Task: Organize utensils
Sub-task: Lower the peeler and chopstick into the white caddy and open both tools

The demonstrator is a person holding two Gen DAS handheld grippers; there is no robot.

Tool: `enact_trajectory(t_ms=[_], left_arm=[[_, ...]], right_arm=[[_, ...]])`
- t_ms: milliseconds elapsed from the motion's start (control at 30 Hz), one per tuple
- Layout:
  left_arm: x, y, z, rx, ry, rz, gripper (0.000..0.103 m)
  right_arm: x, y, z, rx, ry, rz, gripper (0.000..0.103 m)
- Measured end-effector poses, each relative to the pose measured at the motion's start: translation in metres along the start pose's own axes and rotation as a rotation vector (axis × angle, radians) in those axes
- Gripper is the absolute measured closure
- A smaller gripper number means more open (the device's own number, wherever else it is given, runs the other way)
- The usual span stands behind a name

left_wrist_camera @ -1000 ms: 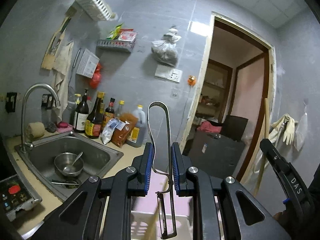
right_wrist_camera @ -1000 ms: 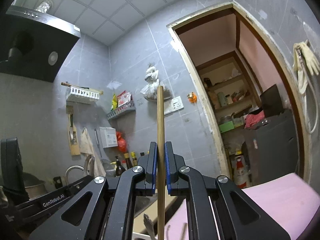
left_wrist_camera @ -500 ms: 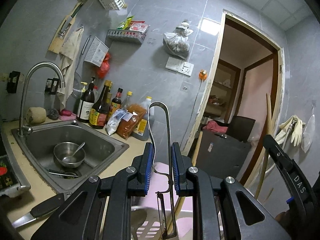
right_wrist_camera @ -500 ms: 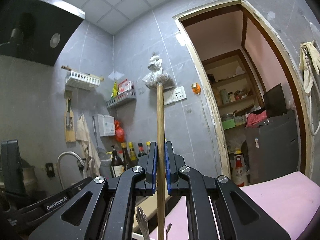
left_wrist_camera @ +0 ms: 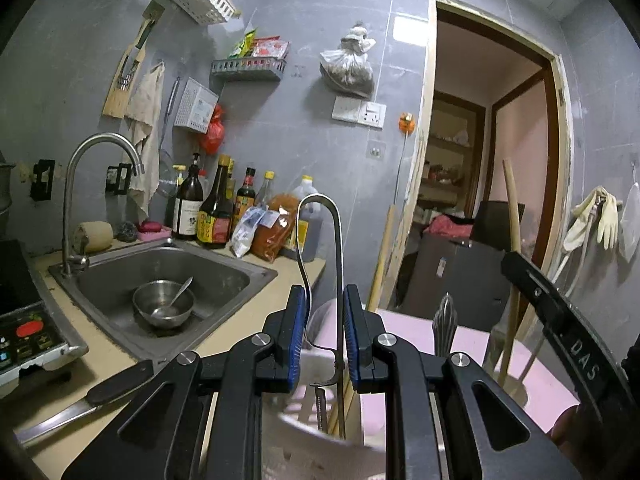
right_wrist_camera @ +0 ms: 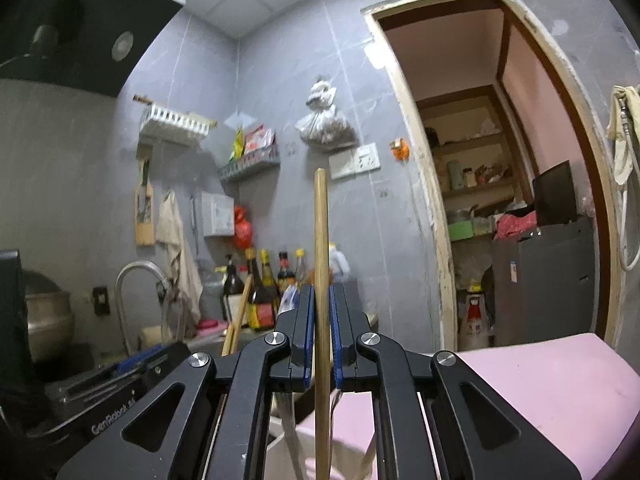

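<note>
left gripper (left_wrist_camera: 323, 334) clamping metal peeler (left_wrist_camera: 338, 280), right gripper (right_wrist_camera: 321, 334) pinching wooden chopstick (right_wrist_camera: 321, 256), both hanging over white holder (left_wrist_camera: 320, 432)

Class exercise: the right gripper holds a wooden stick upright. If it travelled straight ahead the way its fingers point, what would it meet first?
Probably the sauce bottles against the grey wall, just past the right gripper and its wooden stick; depth is uncertain.

Left gripper (left_wrist_camera: 324, 320) jaws clamp a metal peeler (left_wrist_camera: 334, 264) above a white basket (left_wrist_camera: 320, 364).
</note>
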State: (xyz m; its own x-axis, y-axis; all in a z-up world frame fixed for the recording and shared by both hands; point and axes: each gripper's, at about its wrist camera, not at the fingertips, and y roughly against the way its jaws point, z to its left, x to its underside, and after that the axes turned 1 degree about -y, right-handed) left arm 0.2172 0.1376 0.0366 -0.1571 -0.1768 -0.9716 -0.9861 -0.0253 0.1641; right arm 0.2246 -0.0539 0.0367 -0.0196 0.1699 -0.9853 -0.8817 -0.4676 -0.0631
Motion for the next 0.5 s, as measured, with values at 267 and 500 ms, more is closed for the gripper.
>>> enact_trajectory(t_ms=[267,500], left_arm=[[0.0002,0.0019,-0.0016,-0.002,-0.025,0.059,0.088],[0.0022,-0.0034,-0.0023,-0.021,-0.048,0.073,0.087]], right_arm=[[0.0053,0.0025,0.0047,-0.021,0.013,0.101,0.097],[0.0081,0.0046,0.0069,-0.028,0.011,0.139,0.097]])
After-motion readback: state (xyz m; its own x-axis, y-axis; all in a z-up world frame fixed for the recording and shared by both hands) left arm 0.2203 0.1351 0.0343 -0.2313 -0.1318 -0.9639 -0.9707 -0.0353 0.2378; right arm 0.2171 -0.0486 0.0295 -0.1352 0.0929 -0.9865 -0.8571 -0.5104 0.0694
